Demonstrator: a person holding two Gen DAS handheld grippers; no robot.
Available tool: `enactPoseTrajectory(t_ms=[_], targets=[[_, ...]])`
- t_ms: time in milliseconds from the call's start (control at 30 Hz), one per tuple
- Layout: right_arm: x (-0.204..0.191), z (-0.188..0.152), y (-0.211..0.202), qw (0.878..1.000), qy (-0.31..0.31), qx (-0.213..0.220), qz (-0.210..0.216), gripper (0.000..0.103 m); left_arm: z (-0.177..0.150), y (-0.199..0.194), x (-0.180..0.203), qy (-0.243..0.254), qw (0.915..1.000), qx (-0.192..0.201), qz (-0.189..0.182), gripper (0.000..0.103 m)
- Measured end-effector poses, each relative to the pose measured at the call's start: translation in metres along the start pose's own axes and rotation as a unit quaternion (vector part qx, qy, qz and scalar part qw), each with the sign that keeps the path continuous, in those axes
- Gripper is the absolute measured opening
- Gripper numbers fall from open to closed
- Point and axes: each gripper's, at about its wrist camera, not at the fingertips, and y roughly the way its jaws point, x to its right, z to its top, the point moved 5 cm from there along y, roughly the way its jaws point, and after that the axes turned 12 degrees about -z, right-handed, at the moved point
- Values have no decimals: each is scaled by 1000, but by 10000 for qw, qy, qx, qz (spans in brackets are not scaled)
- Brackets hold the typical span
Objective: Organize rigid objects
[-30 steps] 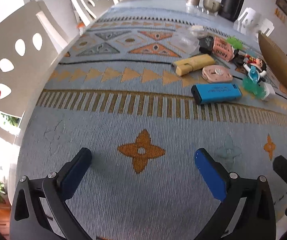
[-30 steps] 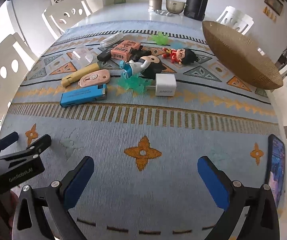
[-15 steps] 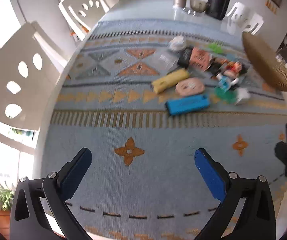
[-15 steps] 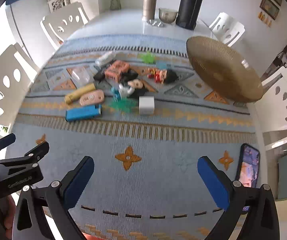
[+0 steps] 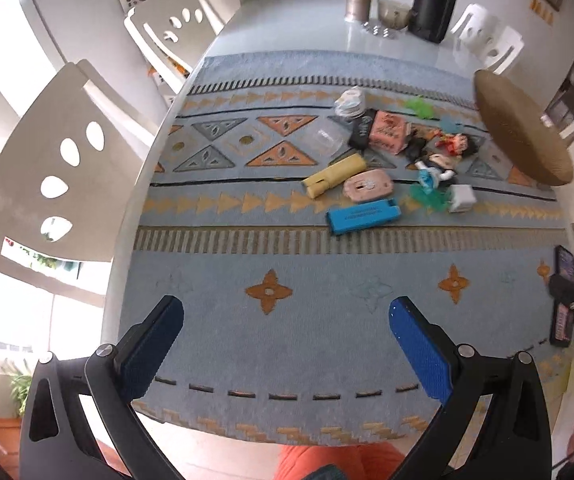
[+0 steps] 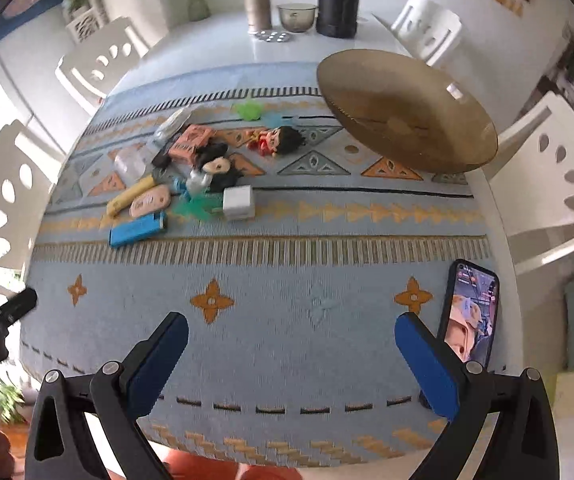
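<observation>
Both tools, left tool (image 5: 286,316) and right tool (image 6: 291,334), are held wide and empty, and have been drawn back and raised above the near tabletop (image 6: 287,288) edge. Nothing has been picked yet. Farther off, the blue lighter (image 6: 138,230), charger cube (image 6: 238,202) and figurines (image 6: 277,141) lie clustered left of the woven tray (image 6: 403,112).

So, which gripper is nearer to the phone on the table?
Right. The phone lies just beside the right gripper, by its right-hand finger. The left gripper is farther, with the phone off at its right edge.
</observation>
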Motion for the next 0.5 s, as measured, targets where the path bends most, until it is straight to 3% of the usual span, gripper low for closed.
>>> enactPoseTrajectory(t_ms=[267,500], targets=[[-14,53,-11,9998,20,209,-57,103,63,6,-1,140,9991,219,-342,102],[-20,75,17,9999,147,-64,-27,103,96,31,-14,385,9976,106,-572,102]])
